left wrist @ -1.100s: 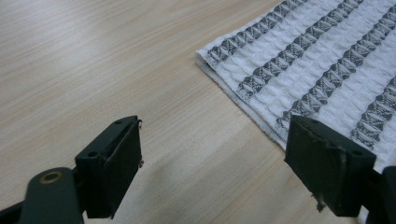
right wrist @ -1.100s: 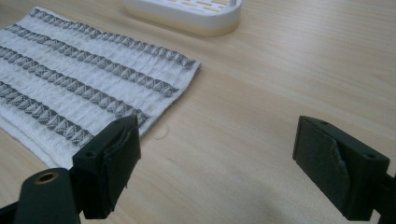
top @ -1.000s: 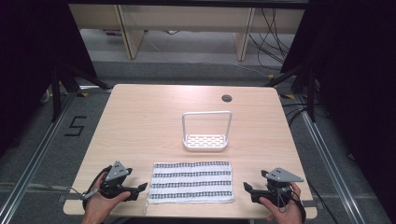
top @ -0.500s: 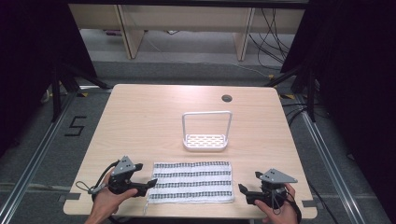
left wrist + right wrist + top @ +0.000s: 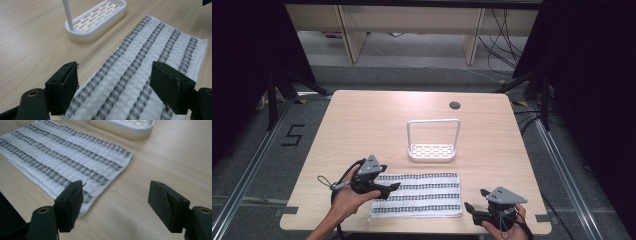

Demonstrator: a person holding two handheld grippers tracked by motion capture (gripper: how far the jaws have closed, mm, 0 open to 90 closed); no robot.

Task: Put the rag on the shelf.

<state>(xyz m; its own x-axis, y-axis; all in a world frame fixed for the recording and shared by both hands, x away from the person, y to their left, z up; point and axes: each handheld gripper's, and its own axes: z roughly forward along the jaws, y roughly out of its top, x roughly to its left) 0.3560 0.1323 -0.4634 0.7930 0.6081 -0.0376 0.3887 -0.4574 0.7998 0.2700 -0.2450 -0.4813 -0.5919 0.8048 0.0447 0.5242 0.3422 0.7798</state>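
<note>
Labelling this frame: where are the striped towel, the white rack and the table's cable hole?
striped towel (image 5: 419,194), high view, its middle.
white rack (image 5: 432,151), high view, its slotted base.
cable hole (image 5: 455,105), high view, its centre.

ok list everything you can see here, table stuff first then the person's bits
table: 1, light wood, centre of the high view
cable hole: 1, dark, far right part of the table
rack: 1, white slotted base with tall hoop handle, mid table
towel: 1, white with grey stripes, flat at the near edge
desks: pale wood legs, on the floor beyond
left gripper: 1, black, open over the towel's left end
right gripper: 1, black, open beside the towel's right corner
</note>
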